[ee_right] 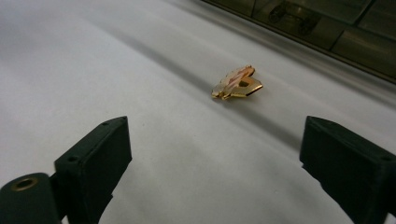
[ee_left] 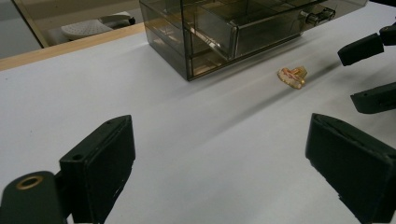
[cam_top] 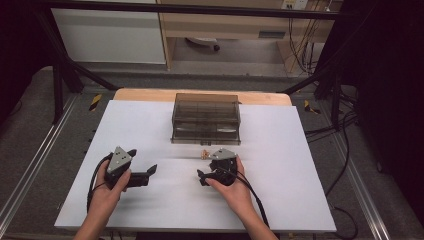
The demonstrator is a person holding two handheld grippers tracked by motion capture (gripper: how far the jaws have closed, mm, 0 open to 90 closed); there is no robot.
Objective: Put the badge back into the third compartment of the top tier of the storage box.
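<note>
A small gold clip-like piece [cam_top: 205, 154] lies on the white table top [cam_top: 165, 205], just in front of a smoky see-through drawer box [cam_top: 206, 119]. My right gripper [cam_top: 206, 167] sits close behind the piece, its jaws wide apart and pointed at it; in the right gripper view the gold piece [ee_right: 237, 83] lies a short way beyond the open right gripper [ee_right: 215, 158], untouched. My left gripper [cam_top: 143, 161] rests further left, open and holding nothing. In the left gripper view the left gripper [ee_left: 219, 154] faces the gold piece [ee_left: 292, 77], the box [ee_left: 224, 32] and the right gripper [ee_left: 369, 74].
The box has several shallow drawers with small handles [ee_right: 292, 16], all pushed in. A wooden strip [cam_top: 150, 95] edges the table's far side. Black frame bars [cam_top: 60, 75] and cables [cam_top: 345, 150] run beside the table. Bare white surface lies on both sides of the hands.
</note>
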